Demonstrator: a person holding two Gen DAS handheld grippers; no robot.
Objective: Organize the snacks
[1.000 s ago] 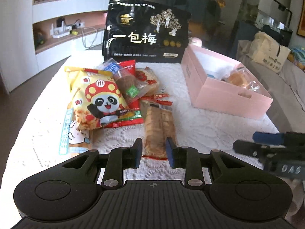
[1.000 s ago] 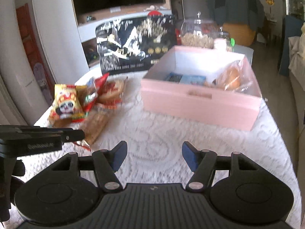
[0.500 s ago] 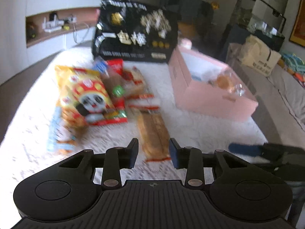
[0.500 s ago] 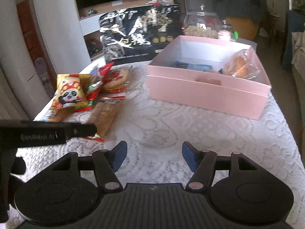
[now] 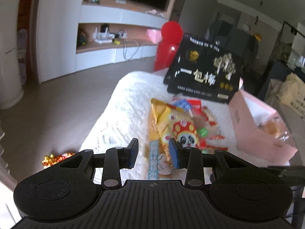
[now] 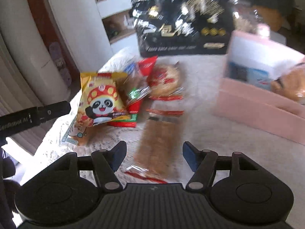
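White lace tablecloth (image 6: 219,137) | left gripper (image 5: 153,153) fingers apart, empty | right gripper (image 6: 154,155) fingers apart over biscuit pack (image 6: 160,145)

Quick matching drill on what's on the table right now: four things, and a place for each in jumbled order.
Things:
1. panda bag
2. long brown pack
3. black box
4. bun

Places:
A. inside the pink box
B. standing at the table's far end
C. lying just ahead of the right claw
D. on top of the snack pile, left of the pink box

Pairs: 1-D, 2-C, 3-B, 4-A
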